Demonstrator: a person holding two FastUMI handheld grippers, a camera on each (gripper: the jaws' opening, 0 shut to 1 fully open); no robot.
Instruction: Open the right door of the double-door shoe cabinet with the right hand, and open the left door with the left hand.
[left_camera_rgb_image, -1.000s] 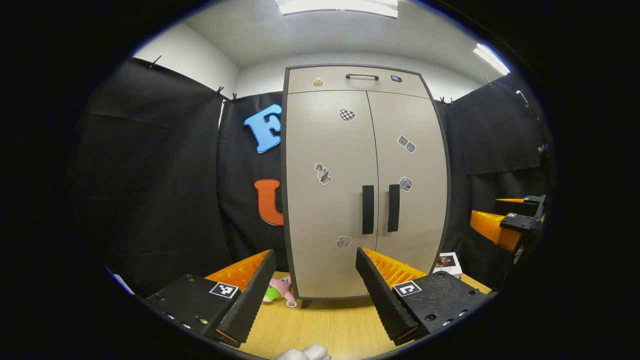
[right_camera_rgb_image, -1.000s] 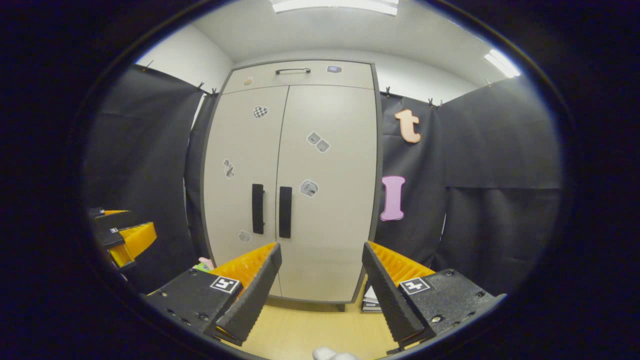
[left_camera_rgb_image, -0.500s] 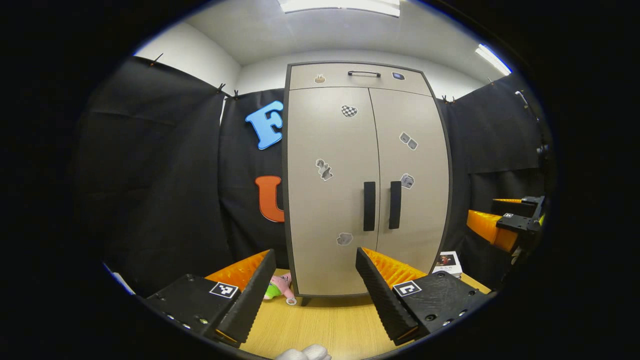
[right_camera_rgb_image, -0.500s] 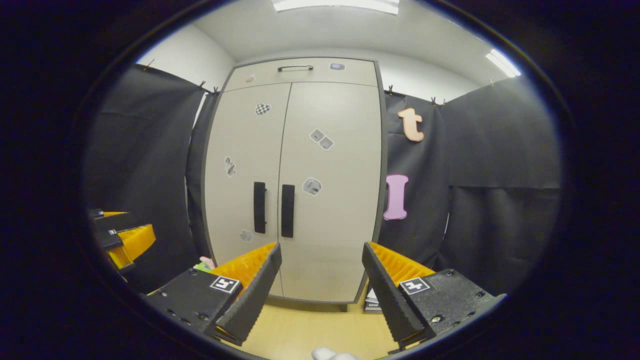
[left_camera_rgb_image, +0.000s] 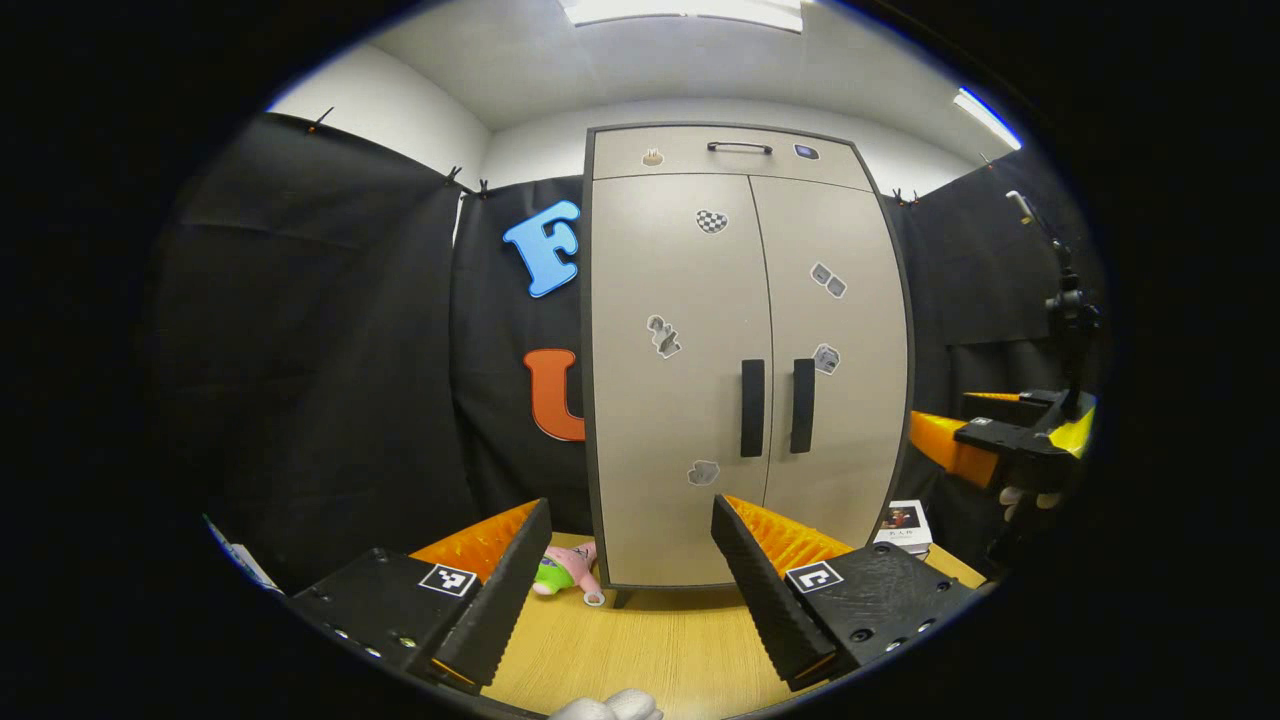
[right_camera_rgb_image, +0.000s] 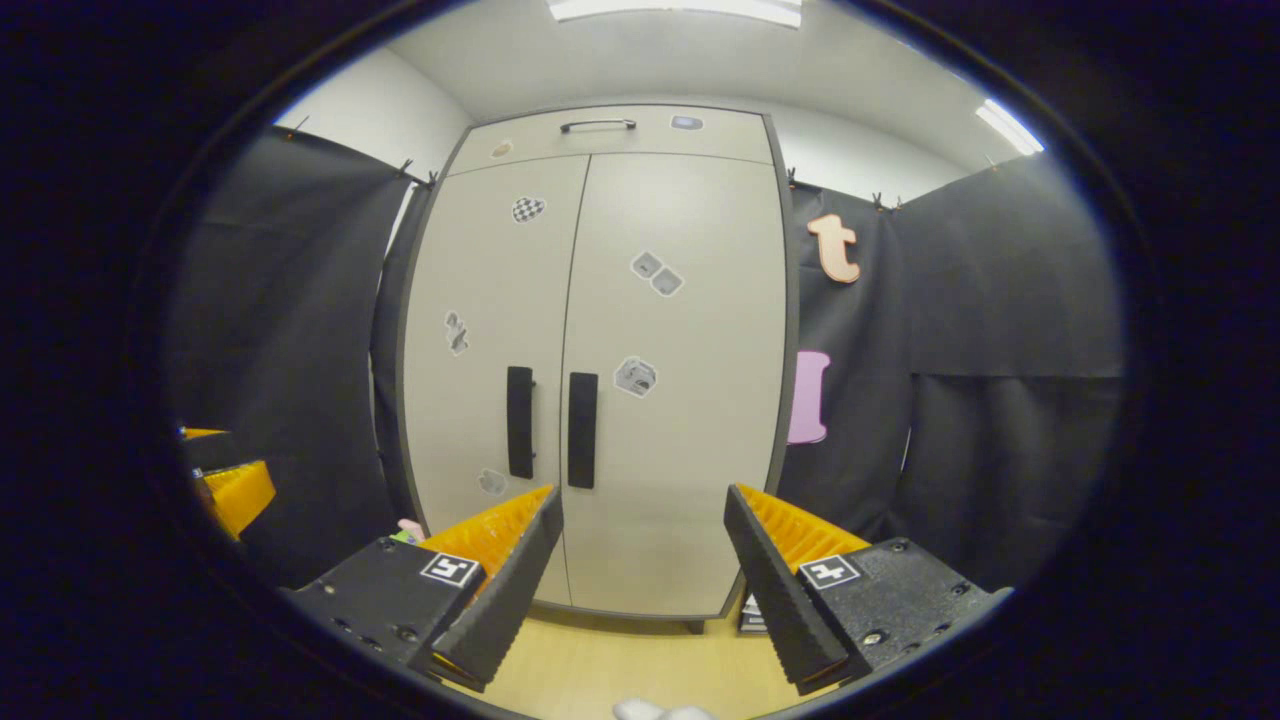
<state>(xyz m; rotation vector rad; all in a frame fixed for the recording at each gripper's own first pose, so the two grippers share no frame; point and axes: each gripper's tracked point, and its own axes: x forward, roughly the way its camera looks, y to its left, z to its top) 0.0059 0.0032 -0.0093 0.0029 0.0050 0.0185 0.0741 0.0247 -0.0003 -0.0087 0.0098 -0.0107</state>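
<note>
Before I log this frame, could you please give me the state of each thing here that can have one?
Left door: shut.
Right door: shut.
Top drawer: shut.
Left tongs: open, empty, short of the cabinet.
Right tongs: open, empty, short of the handles.
Plush toy: lying on the table by the cabinet's left corner.

Your left gripper view looked forward from low over the table (left_camera_rgb_image: 650, 640), facing the shoe cabinet (left_camera_rgb_image: 680, 400) from slightly left, not close. Your right gripper view faced the same cabinet front (right_camera_rgb_image: 660, 450) from slightly right, nearer. Both views shared the two doors, their handles and the stickers.
</note>
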